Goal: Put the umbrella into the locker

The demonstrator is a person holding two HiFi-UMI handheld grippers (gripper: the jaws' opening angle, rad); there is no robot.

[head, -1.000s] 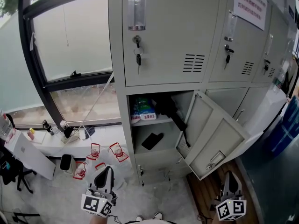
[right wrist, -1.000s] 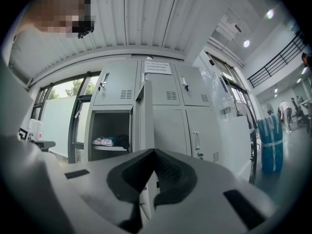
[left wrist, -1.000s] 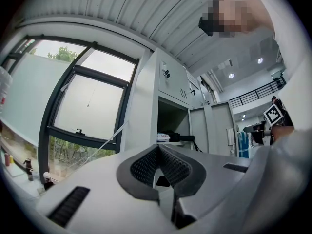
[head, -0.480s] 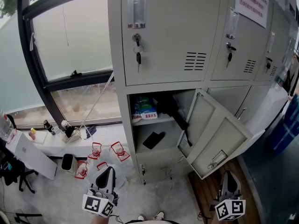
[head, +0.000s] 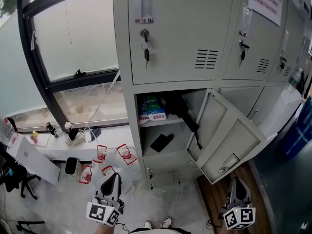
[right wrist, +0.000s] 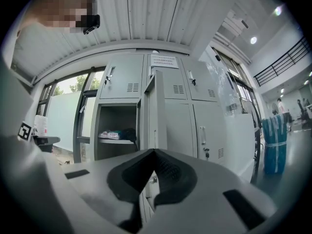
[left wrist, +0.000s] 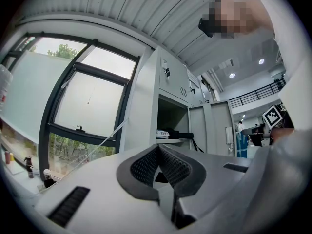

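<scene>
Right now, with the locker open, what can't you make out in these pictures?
Notice on an upper door: head view, cut by the top edge, print too small to read.
Flat black object on the lower shelf: head view, too small and dark to identify.
Umbrella on the upper shelf: head view, its back end lost in shadow.

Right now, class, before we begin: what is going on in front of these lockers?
A person stands facing an open locker with a gripper in each hand. The left gripper and the right gripper are both held low, their fingers shut on nothing. The black umbrella already lies on the locker's upper shelf beside a packet, and the door hangs open.
</scene>
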